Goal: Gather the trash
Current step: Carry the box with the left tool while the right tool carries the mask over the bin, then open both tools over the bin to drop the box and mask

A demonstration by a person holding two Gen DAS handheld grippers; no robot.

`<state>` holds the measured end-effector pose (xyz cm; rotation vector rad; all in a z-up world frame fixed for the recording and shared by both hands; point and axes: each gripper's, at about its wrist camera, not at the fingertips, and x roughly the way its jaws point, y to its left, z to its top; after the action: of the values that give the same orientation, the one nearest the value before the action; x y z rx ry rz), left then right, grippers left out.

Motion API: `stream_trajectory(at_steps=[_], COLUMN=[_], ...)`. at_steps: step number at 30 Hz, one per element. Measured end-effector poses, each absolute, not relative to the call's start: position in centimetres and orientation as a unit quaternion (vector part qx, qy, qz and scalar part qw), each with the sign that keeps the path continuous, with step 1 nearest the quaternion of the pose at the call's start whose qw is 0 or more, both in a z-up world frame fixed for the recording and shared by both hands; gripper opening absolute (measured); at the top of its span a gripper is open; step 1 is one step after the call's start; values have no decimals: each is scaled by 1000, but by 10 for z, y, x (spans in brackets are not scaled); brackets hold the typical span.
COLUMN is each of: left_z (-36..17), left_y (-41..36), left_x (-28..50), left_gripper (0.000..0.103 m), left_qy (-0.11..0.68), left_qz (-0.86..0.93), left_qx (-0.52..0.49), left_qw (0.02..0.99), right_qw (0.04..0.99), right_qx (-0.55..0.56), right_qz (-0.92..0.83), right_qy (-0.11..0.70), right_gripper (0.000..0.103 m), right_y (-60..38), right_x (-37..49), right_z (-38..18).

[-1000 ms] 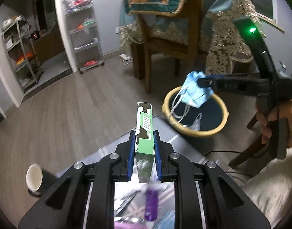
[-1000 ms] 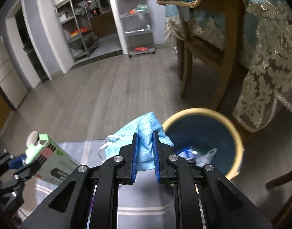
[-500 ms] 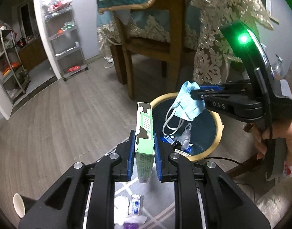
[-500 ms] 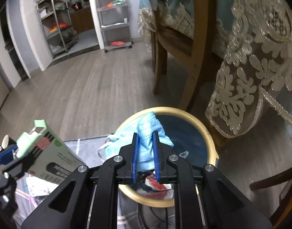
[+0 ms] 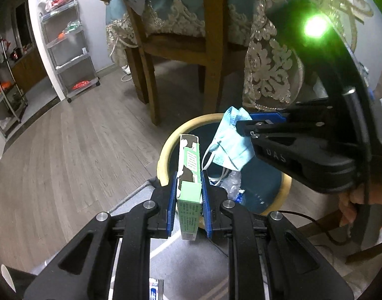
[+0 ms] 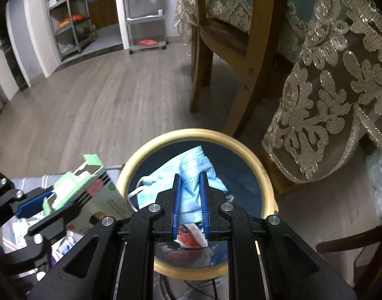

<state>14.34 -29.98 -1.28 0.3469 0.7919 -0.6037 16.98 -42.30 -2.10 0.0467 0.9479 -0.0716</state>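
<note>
Cardboard and cloth are what the two hands carry, and each handles differently. Nearest in the left wrist view, the left hand-held gripper (image 5: 189, 195) is clamped on a slim green carton (image 5: 189, 175), its blue pads pressing the two broad faces near the lower end while the printed top stands up beyond the fingertips. The carton looks light and fairly stiff, probably empty, so the flat sides are the right place to pinch; squeezed harder it would likely buckle rather than slip. It hangs at the near-left edge of the bin's rim (image 5: 166, 155), only partly over the opening.

In the right wrist view, the right hand-held gripper (image 6: 190, 200) is closed on a bunched fold of a blue face mask (image 6: 193, 172). The mask is soft, limp and nearly weightless. A pinch on gathered fabric holds it well, though the white ear loop (image 6: 137, 195) dangles to the left and could snag on the rim or on the carton beside it. The mask sits directly above the round bin (image 6: 263, 175), well inside the yellow ring, with wrappers and clear plastic already lying at the bottom.

Beyond the bin stand wooden chair legs (image 6: 243, 95) and a lace-edged tablecloth (image 6: 323, 105), then bare wooden floor (image 6: 91, 95) running back to metal shelving (image 6: 143, 7).
</note>
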Motion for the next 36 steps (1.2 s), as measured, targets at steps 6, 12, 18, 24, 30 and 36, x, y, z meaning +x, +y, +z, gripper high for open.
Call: stream_trajectory(at_steps=[6, 12, 18, 24, 30, 36], left_z=[-16, -12, -19, -22, -23, -21], left_y=[-313, -321, -321, -309, -290, -266], left_x=[158, 168, 181, 185, 181, 169], left_gripper=[17, 18, 22, 50, 52, 52], left_qy=[373, 352, 366, 365, 368, 369], left_qz=[-288, -282, -285, -269, -260, -247], left_qx=[161, 141, 129, 118, 117, 133], left_qw=[867, 881, 876, 883, 885, 886], right_qw=[887, 888, 894, 893, 897, 900], right_qx=[16, 24, 20, 23, 32, 31], right_qz=[-43, -61, -61, -62, -62, -60], right_qy=[460, 455, 444, 444, 437, 431], right_gripper=[16, 16, 17, 22, 31, 43], right_y=[-426, -434, -431, -432, -435, -432], right_x=[172, 174, 175, 180, 179, 179], right_z=[-27, -31, -31, -33, -29, -23])
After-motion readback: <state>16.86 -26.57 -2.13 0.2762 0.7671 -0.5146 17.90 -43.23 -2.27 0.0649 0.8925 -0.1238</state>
